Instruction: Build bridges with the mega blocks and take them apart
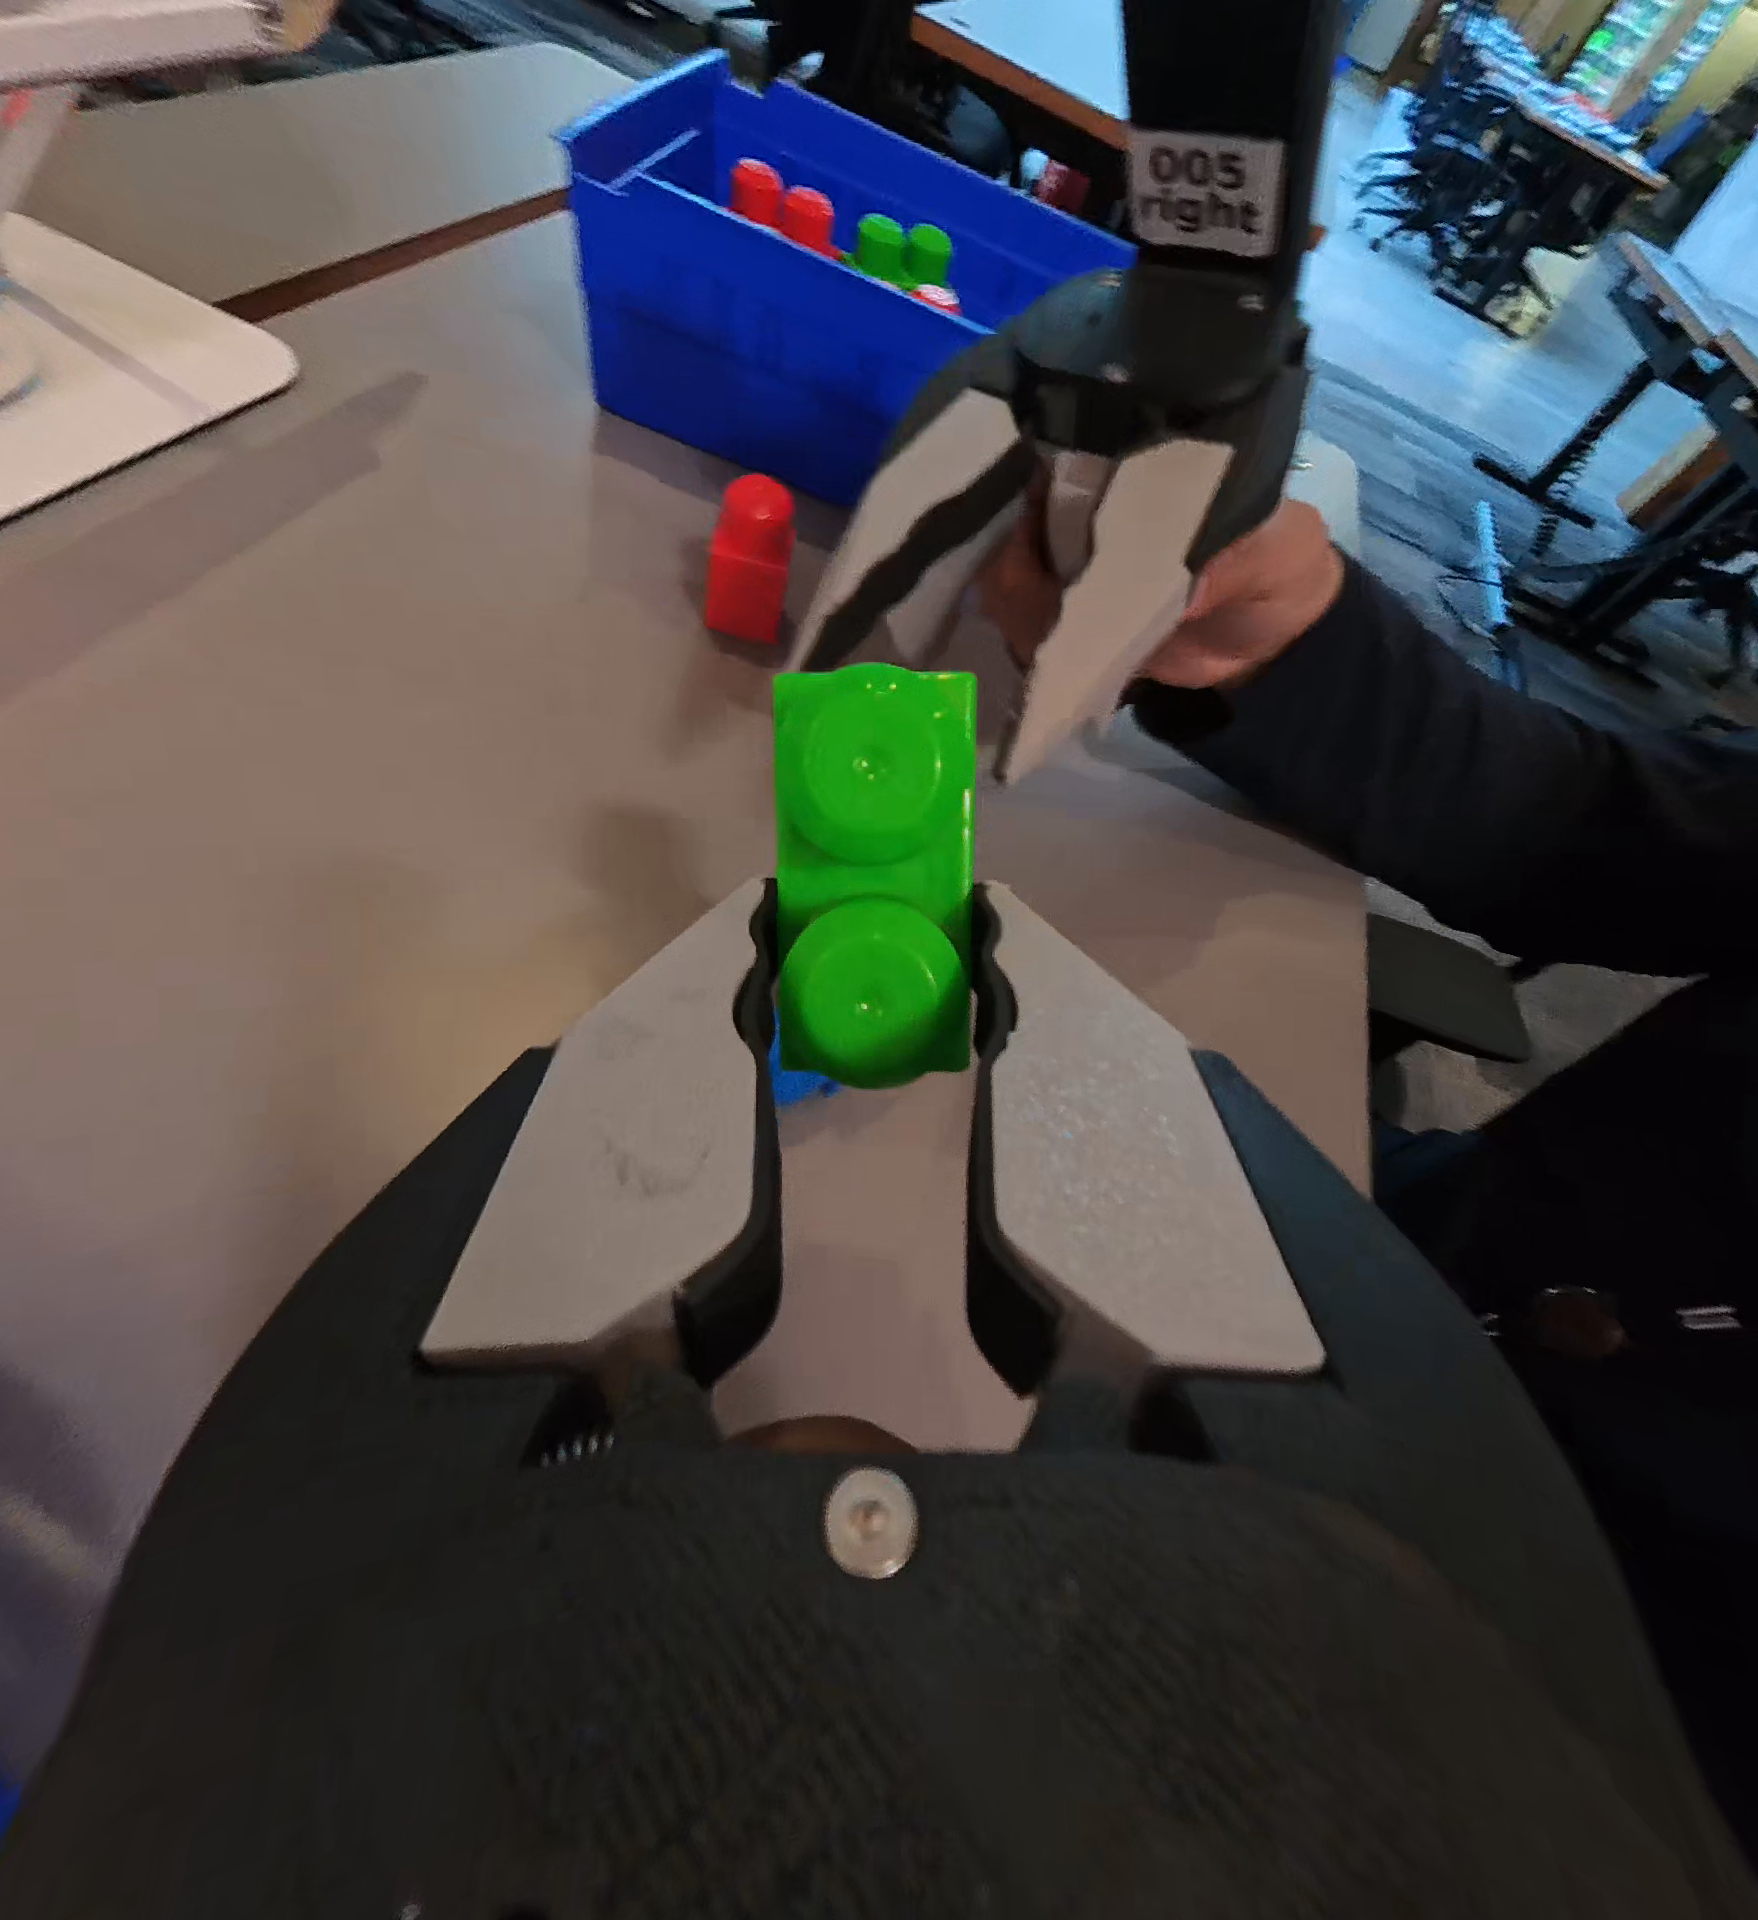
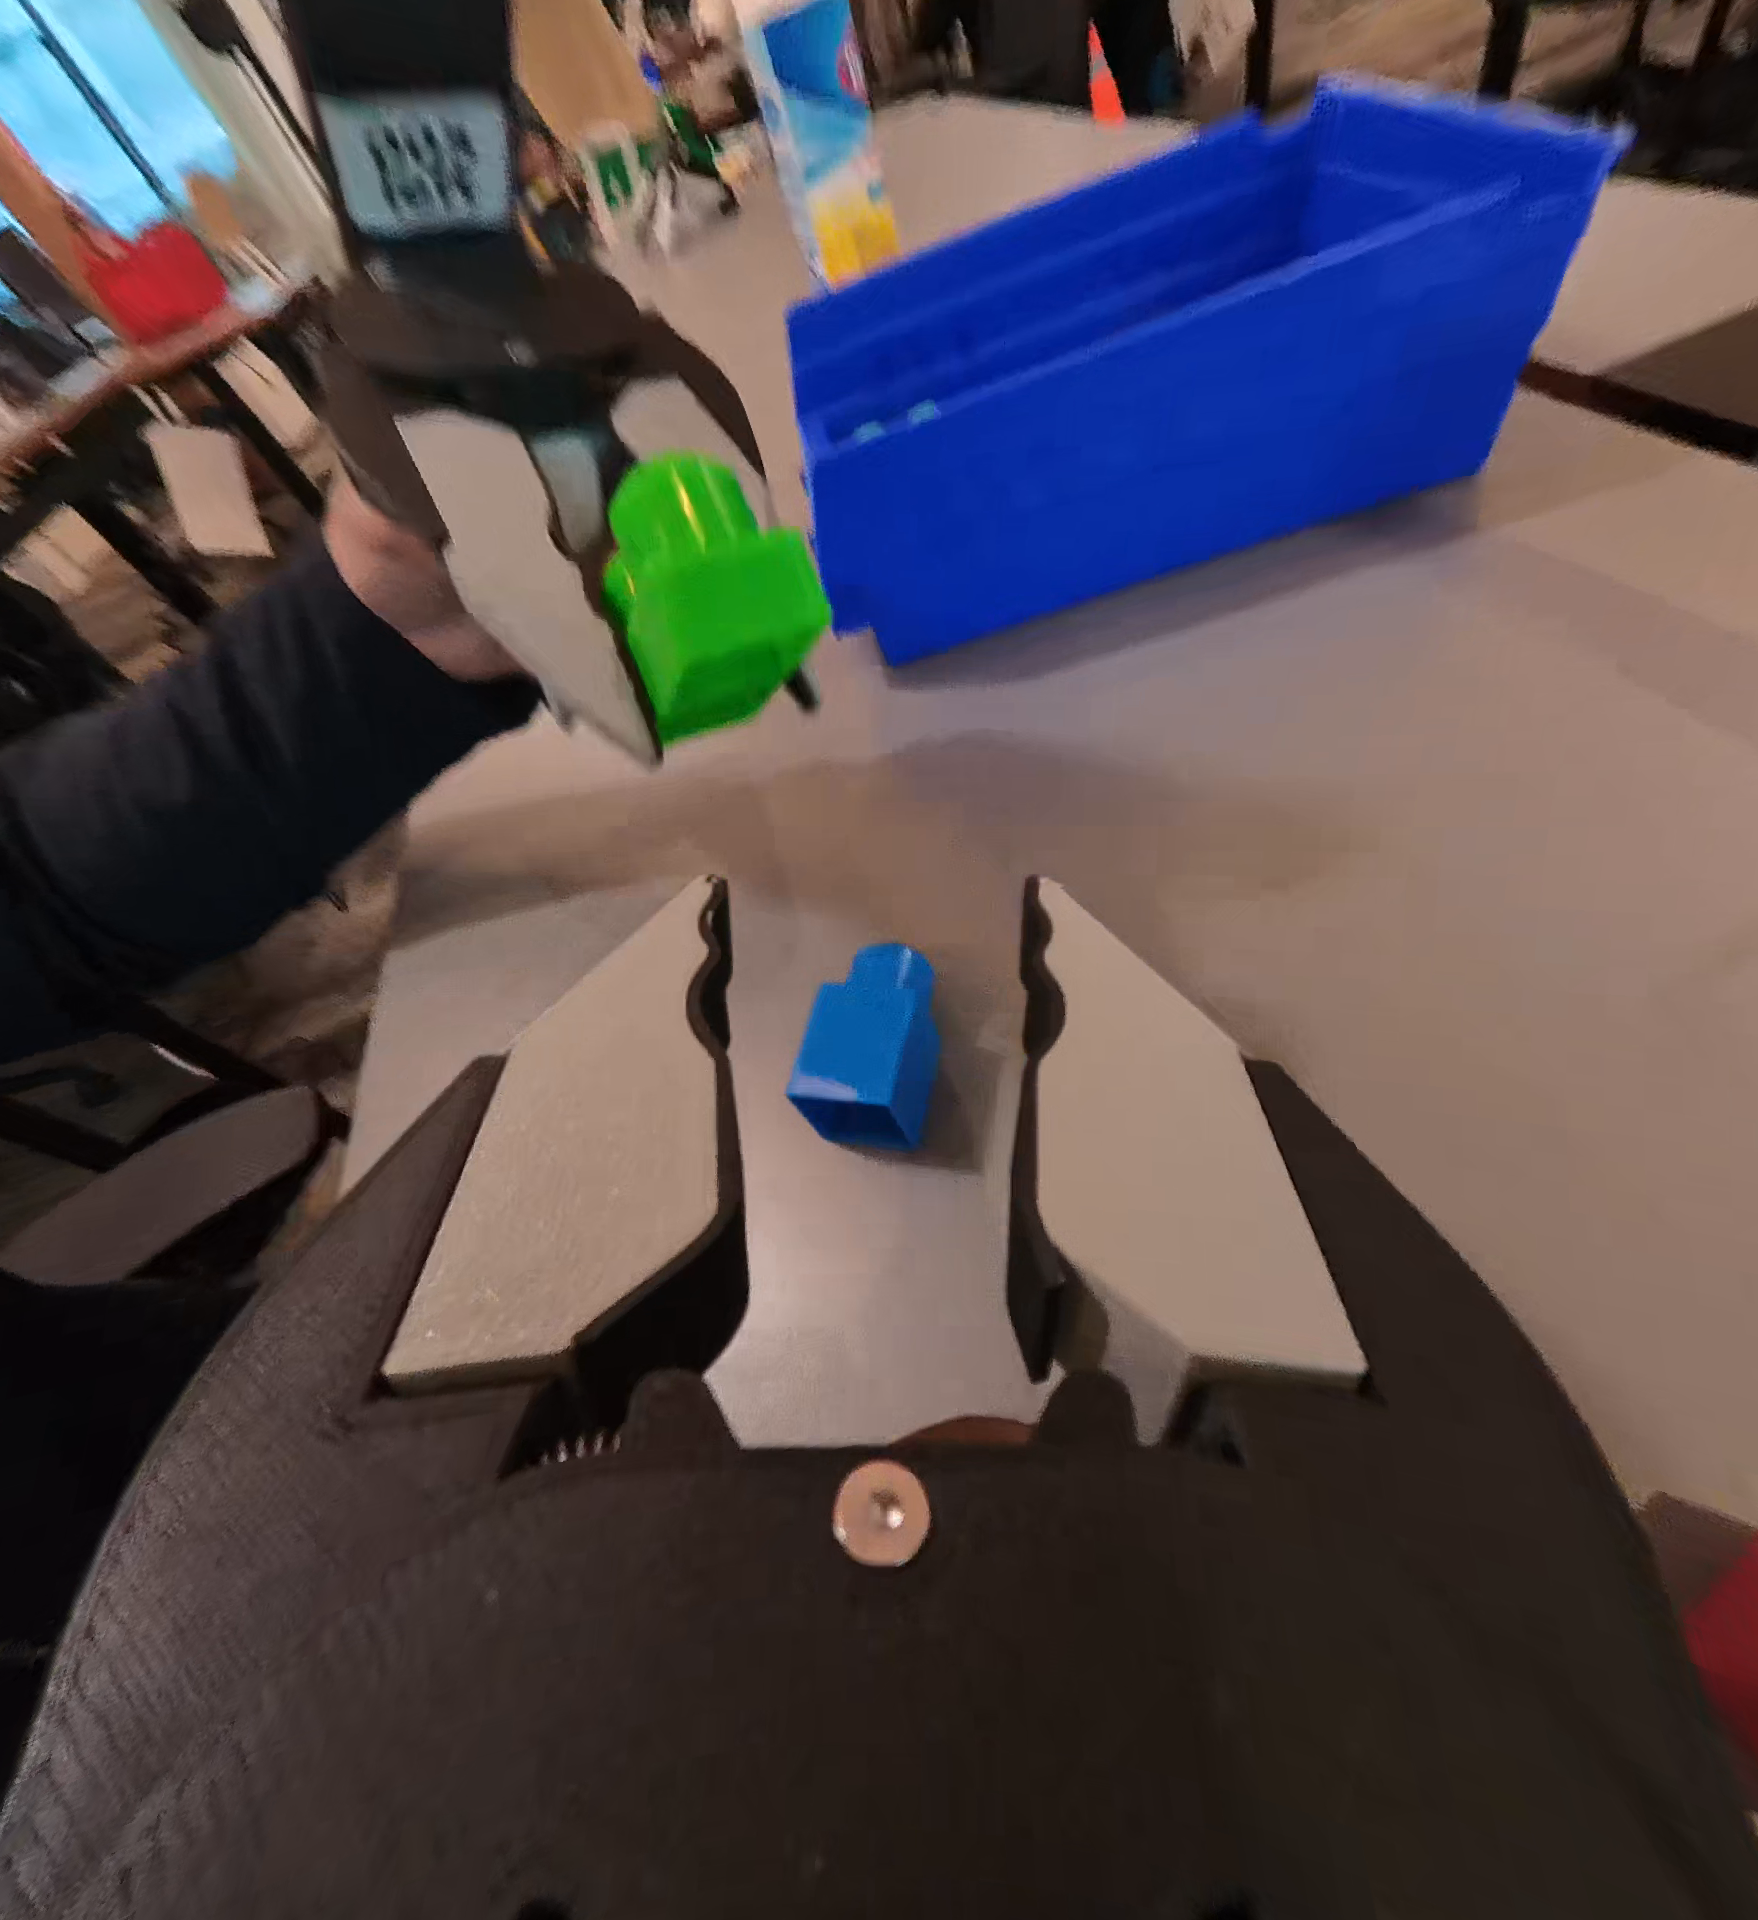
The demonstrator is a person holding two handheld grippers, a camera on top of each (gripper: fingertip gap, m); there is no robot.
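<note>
No bridge up: my left gripper fingers grasp the green two-stud block, right gripper released over the lying blue block, red block loose on the tabletop.

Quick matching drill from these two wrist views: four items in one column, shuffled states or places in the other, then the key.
Items
1. green two-stud plastic block
2. small blue one-stud plastic block
3. small red one-stud plastic block
4. right tool

States
A. lying on its side on the grey table
B. open, holding nothing
C. clamped in the left tool, off the table
D. standing upright on the table near the blue plastic bin

Pairs: 1-C, 2-A, 3-D, 4-B
</note>
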